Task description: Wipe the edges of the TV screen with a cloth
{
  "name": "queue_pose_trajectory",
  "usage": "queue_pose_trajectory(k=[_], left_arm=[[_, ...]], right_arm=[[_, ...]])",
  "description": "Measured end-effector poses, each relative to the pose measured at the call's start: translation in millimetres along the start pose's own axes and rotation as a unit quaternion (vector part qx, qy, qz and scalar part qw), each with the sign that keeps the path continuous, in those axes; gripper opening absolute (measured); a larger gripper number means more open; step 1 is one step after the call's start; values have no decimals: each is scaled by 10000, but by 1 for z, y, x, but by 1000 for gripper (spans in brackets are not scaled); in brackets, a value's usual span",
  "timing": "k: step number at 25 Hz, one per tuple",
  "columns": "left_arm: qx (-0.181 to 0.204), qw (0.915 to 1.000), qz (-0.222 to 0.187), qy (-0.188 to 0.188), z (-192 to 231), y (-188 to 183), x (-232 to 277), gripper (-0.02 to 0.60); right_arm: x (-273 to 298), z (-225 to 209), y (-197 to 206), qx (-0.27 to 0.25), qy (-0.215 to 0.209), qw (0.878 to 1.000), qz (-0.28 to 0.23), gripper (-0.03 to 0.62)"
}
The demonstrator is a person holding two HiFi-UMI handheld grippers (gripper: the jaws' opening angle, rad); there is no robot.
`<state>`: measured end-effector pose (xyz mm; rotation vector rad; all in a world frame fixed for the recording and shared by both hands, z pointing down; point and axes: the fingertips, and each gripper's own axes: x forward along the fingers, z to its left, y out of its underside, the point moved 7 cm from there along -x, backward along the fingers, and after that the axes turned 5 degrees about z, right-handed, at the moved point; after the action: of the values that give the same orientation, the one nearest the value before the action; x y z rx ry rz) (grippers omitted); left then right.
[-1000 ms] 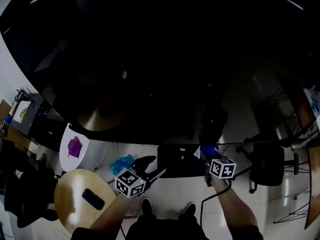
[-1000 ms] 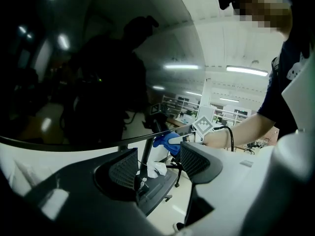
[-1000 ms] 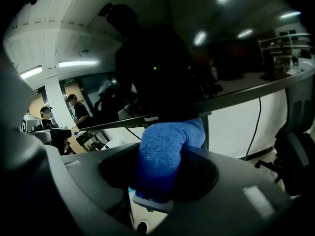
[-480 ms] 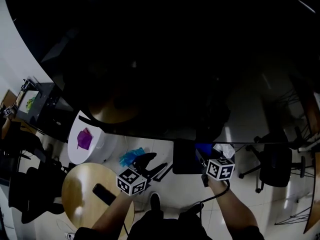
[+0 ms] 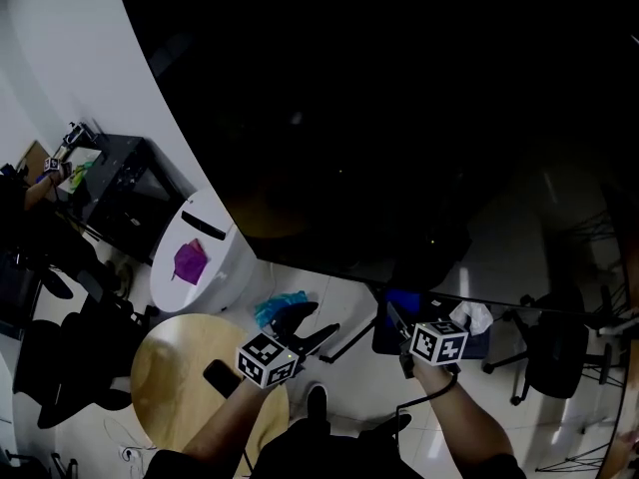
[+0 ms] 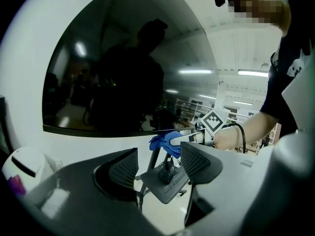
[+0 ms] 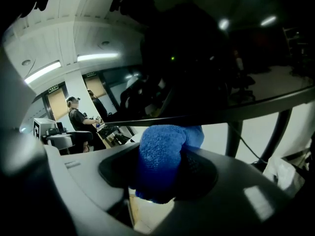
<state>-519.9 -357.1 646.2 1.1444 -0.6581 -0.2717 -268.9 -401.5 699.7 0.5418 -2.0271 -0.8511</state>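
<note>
The right gripper (image 7: 165,163) has its jaws closed on a bunched blue cloth (image 7: 160,161), which fills the gap between them and bulges out past the tips. The cloth is raised to the lower edge of the big dark TV screen (image 5: 399,118). In the left gripper view it sits right against that bottom border, with the right gripper's marker cube and the person's forearm behind it. The left gripper (image 6: 160,163) is to the left and a little lower in the head view, well apart from the screen. Its jaws stand open with nothing gripped (only the TV stand's base plate (image 6: 165,181) shows through the gap, farther off). The glossy panel takes up most of the head view and reflects ceiling lights and the dark outline of a person. Its lower edge runs as a thin dark line across both gripper views. Below the left forearm is a round wooden surface (image 5: 170,397) with a dark phone (image 5: 222,377) lying on it. Beside it on the floor (image 5: 329,297) are a white bin (image 5: 215,277) holding something purple (image 5: 188,262) and a crumpled teal item (image 5: 278,307). Another person (image 7: 78,119) stands in the background of the right gripper view.
</note>
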Motion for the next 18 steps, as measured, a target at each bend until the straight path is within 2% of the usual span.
queue_pose_trajectory(k=[7,11,14,18], left_arm=[[-156,9992,-101,-346,48,11,-37,261],[-99,9979,-59,-644,77,18,-54,261],[-57,9961,-112,-877,92,20,-68,261],[-183,9933,-228,-1122,105,28,-90,261]], right_arm=[[55,57,-8,-198,-381,9988,245,212],[87,94,-13,-337,-681,9965,362,210],[106,117,-14,-434,-875,9941,477,212],[130,145,-13,-563,-1099,9906,582,212]])
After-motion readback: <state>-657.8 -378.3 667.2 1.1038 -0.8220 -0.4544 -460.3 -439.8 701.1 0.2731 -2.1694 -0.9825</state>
